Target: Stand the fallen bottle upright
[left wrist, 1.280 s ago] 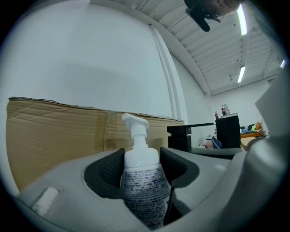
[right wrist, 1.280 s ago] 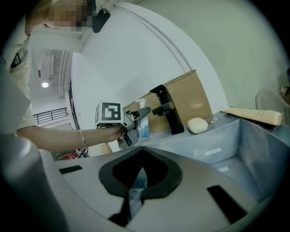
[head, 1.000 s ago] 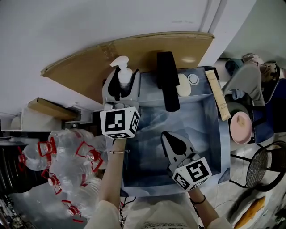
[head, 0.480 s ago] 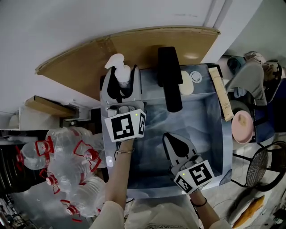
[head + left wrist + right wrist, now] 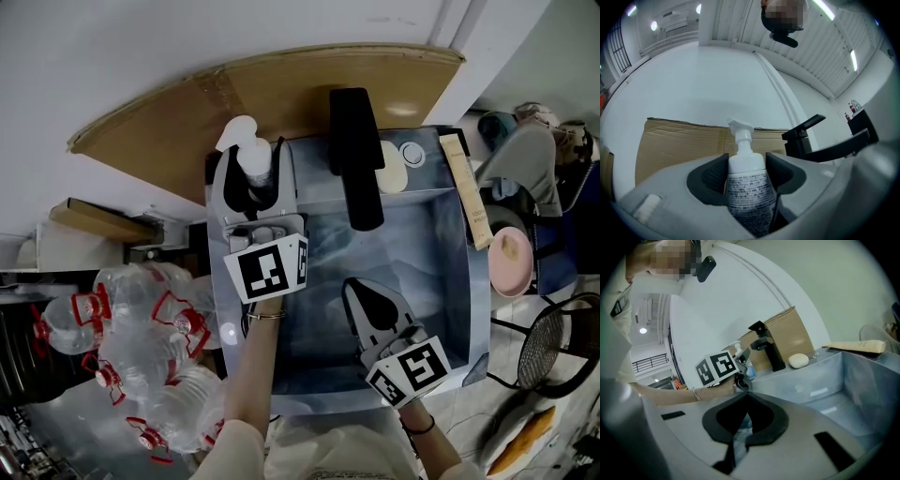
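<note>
Turned slightly since a second ago, my left claw (image 5: pixel 253 171) clamps the pump bottle (image 5: pixel 254 156) just left of the black faucet (image 5: pixel 353 159); my right claw (image 5: pixel 744 394), nearer me than the faucet, is closed on nothing.

No legible word, brand or number anywhere. Dense fine print on label of pump bottle (image 5: pixel 747 199): too blurred to read. Square black-and-white markers on left claw (image 5: pixel 251 183) and right claw (image 5: pixel 359 289): patterns only, no characters. Red labels on clear bottles (image 5: pixel 141 342): unreadable.
</note>
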`<state>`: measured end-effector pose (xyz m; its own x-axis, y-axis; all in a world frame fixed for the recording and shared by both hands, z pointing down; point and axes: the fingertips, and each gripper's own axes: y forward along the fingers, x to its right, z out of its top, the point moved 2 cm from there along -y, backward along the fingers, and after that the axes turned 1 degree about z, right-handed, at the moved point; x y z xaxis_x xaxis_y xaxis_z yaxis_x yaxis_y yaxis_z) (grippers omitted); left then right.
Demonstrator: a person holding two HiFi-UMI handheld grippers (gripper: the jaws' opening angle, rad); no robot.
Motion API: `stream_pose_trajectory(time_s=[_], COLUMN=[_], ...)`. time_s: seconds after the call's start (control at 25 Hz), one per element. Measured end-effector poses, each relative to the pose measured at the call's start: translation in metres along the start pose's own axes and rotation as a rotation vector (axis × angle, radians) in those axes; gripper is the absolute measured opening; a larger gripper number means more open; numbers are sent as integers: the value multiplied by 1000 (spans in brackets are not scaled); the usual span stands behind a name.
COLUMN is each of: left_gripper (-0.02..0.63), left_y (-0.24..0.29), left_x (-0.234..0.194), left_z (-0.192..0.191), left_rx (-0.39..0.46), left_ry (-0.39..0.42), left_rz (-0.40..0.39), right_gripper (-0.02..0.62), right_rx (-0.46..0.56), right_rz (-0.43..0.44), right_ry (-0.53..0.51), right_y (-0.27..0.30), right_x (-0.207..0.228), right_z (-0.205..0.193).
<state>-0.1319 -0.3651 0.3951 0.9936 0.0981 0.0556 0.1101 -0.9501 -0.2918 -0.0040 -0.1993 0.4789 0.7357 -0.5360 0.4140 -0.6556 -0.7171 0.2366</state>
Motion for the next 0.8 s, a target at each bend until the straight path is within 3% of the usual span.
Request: stream_pose_trajectory(time_s=[0.8], left_gripper=[256], left_y=[-11], left_x=[11], left_z=[0], left_rx=[4], left_ry=[84], left_rz=[-73], right_gripper=[4], right_rx=[5], right_rz=[-7], right_ry=[-1], right_y=[-2], right_x=[-8], right_z=[-5])
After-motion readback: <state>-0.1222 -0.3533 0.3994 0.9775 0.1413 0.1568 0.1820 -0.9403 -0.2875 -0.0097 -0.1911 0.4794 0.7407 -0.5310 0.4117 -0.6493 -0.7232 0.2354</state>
